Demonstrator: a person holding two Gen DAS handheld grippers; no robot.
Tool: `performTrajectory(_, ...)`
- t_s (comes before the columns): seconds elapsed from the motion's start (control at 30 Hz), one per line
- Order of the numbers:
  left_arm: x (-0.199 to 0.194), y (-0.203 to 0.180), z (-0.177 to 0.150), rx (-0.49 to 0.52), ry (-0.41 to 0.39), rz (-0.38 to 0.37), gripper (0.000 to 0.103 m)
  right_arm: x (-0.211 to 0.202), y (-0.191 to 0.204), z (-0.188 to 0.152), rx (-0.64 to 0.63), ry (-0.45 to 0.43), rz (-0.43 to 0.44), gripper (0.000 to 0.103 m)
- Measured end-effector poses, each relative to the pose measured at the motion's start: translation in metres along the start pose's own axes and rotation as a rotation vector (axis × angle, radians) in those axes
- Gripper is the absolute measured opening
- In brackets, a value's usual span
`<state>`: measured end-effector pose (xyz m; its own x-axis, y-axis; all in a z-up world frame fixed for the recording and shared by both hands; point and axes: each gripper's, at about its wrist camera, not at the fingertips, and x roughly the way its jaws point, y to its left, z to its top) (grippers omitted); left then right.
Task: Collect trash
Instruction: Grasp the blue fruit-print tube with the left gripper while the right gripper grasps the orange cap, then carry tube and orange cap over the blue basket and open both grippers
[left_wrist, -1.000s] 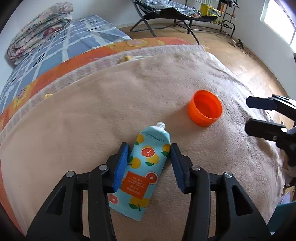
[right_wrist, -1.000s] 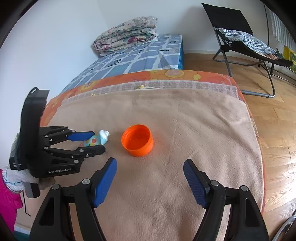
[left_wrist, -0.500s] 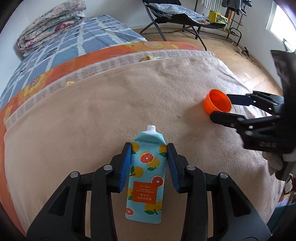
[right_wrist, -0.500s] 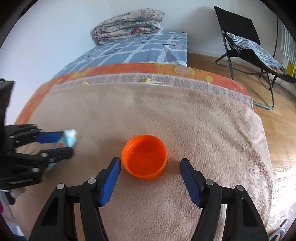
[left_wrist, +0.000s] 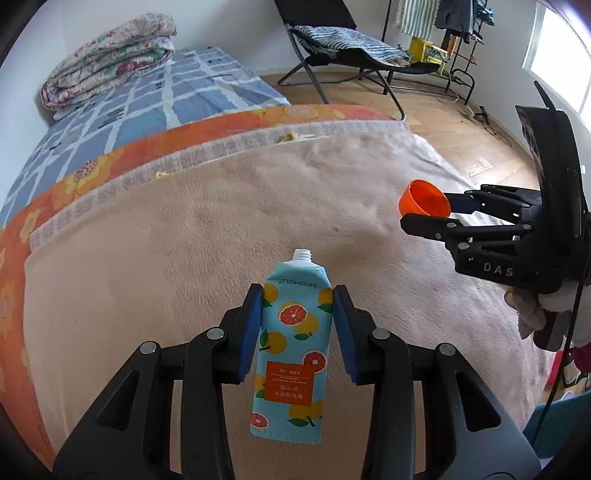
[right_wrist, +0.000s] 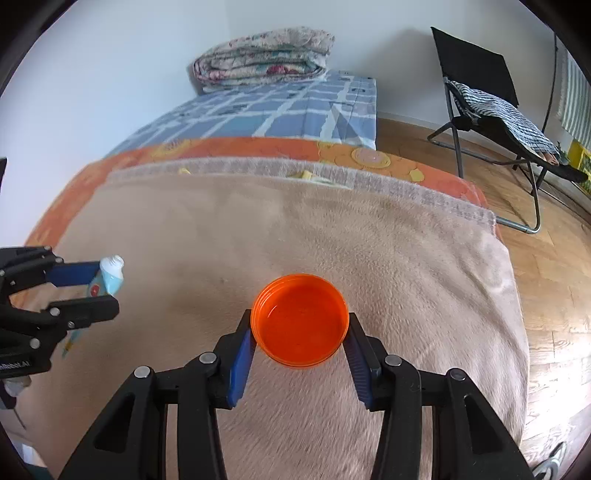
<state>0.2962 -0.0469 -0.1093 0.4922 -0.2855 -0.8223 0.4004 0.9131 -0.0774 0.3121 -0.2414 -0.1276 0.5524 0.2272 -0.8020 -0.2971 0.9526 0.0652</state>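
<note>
- Above the beige fleece blanket (left_wrist: 184, 266) on the bed, left tongs (left_wrist: 297, 328) pinch the light-blue citrus-printed plastic tube (left_wrist: 291, 350).
- Beside that tube, right tongs (right_wrist: 300, 350), just closing, squeeze the round orange plastic lid (right_wrist: 300, 325).

tube (left_wrist: 291, 343) left of lid (right_wrist: 300, 320), both over blanket (right_wrist: 332, 229)

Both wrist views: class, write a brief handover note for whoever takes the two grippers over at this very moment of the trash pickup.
Left gripper: shut on the uncapped citrus-print tube, lifted off the beige blanket.
Right gripper: jaws have just been closing; pads now press the orange lid, open side up.
Done: both trash items gripped.
Left: carry both to a bin; none is in view.
</note>
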Motion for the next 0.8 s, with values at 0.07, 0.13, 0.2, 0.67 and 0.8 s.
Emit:
performTrajectory(0.07,-0.01,-0.005,-0.002,0.006,-0.006,-0.004,0.038,-0.014,0.003,-0.002,-0.004,-0.013,0.006,0.048)
performTrajectory(0.13,-0.024,-0.01,-0.006,0.012,-0.013,-0.006,0.038,-0.026,0.007,-0.004,-0.016,-0.024,0.006,0.048)
performTrajectory(0.2,-0.036,-0.015,-0.009,0.017,-0.018,-0.002,0.038,-0.04,0.013,-0.007,-0.029,-0.031,0.015,0.048)
performTrajectory(0.67,-0.143,-0.047,-0.06,-0.001,-0.072,0.031,0.038,-0.163,0.057,-0.05,-0.097,-0.089,0.093,0.048)
performTrajectory(0.8,-0.173,-0.057,-0.084,-0.003,-0.084,0.038,0.038,-0.198,0.072,-0.072,-0.108,-0.105,0.128,0.048)
